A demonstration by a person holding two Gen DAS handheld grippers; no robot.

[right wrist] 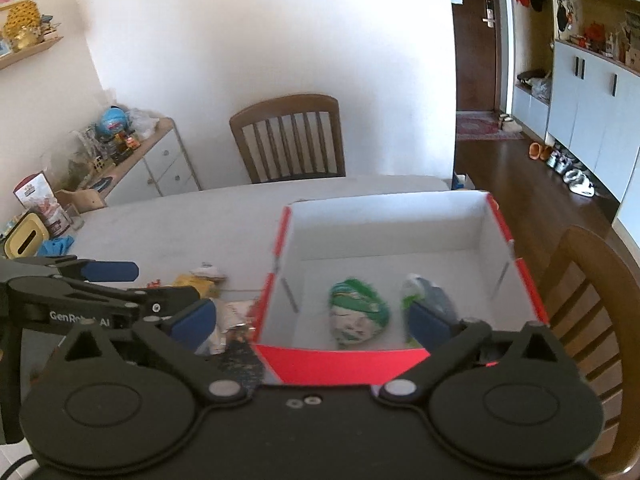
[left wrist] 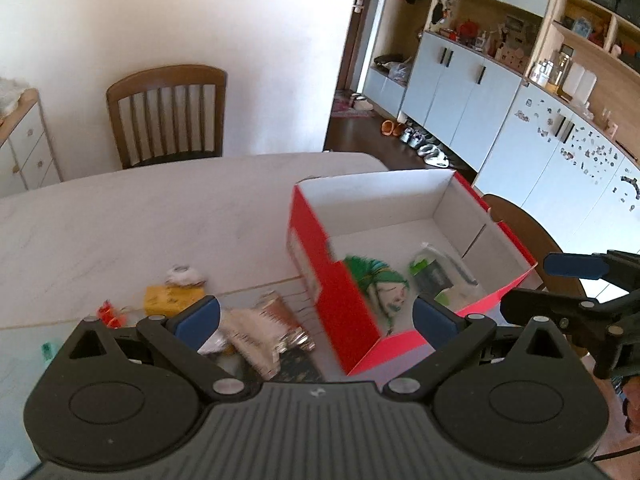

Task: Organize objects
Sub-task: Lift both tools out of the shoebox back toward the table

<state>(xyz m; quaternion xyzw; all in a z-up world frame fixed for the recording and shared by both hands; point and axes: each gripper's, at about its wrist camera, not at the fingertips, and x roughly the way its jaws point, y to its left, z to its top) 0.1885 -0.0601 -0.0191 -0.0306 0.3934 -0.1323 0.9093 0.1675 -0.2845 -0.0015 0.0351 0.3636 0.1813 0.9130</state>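
Note:
A red cardboard box point(left wrist: 340, 312) point(right wrist: 340, 356) with white inside walls stands open on the pale table point(left wrist: 140, 216). In it lie a green-and-white packet point(left wrist: 380, 284) point(right wrist: 358, 314) and a green-grey packet point(left wrist: 436, 270) point(right wrist: 430, 294). Left of the box lie loose items: a yellow packet point(left wrist: 170, 298) point(right wrist: 192, 282), foil packets point(left wrist: 264, 332), a small red piece point(left wrist: 110, 314). My left gripper point(left wrist: 316, 322) point(right wrist: 140, 282) hangs open above the foil packets and the box's near corner. My right gripper point(right wrist: 311, 325) point(left wrist: 560, 284) is open above the box's near wall. Neither holds anything.
A wooden chair point(right wrist: 288, 140) stands at the table's far side, another point(right wrist: 592, 300) right of the box. A low cabinet point(right wrist: 160, 160) crowded with toys sits at the left wall. A yellow container point(right wrist: 26, 236) and a blue cloth point(right wrist: 58, 245) lie at the table's left end.

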